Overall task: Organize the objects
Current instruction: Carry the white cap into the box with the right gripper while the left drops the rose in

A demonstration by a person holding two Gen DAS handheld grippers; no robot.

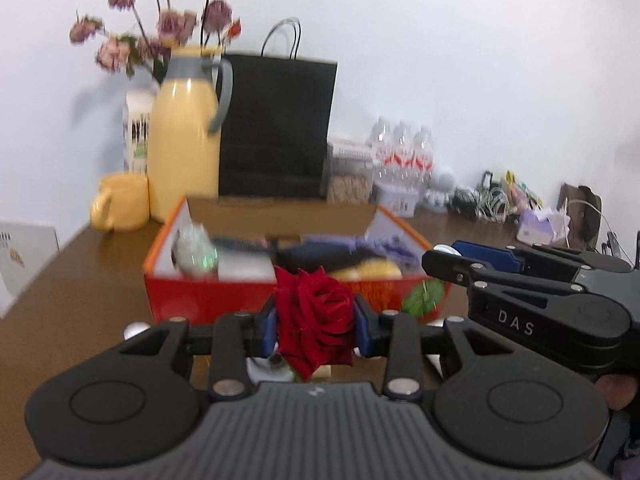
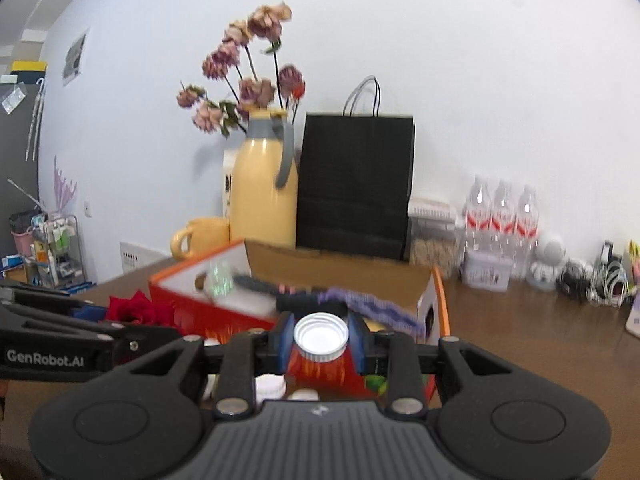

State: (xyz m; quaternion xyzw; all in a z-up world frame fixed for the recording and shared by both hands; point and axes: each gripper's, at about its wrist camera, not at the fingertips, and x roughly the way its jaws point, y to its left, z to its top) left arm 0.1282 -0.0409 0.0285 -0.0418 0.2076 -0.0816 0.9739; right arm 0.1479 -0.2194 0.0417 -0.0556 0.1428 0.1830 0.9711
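A red rose (image 1: 314, 320) sits pinched between the blue pads of my left gripper (image 1: 315, 324), lifted in front of the red open box (image 1: 200, 300). The same rose (image 2: 136, 310) shows at the left of the right wrist view. My right gripper (image 2: 321, 340) is shut on a white bottle cap (image 2: 321, 337), held near the box's (image 2: 224, 312) front wall. In the left wrist view the right gripper (image 1: 444, 256) reaches in from the right beside the box. Inside the box lie a comb, a purple item, something yellow and a shiny ball.
Behind the box stand a yellow jug (image 1: 186, 132) with dried flowers, a yellow mug (image 1: 120, 202), a black paper bag (image 1: 276, 124) and clear bottles (image 1: 402, 152). Small clutter and cables line the back right of the brown table (image 1: 80, 280). White caps (image 2: 270, 386) lie below the grippers.
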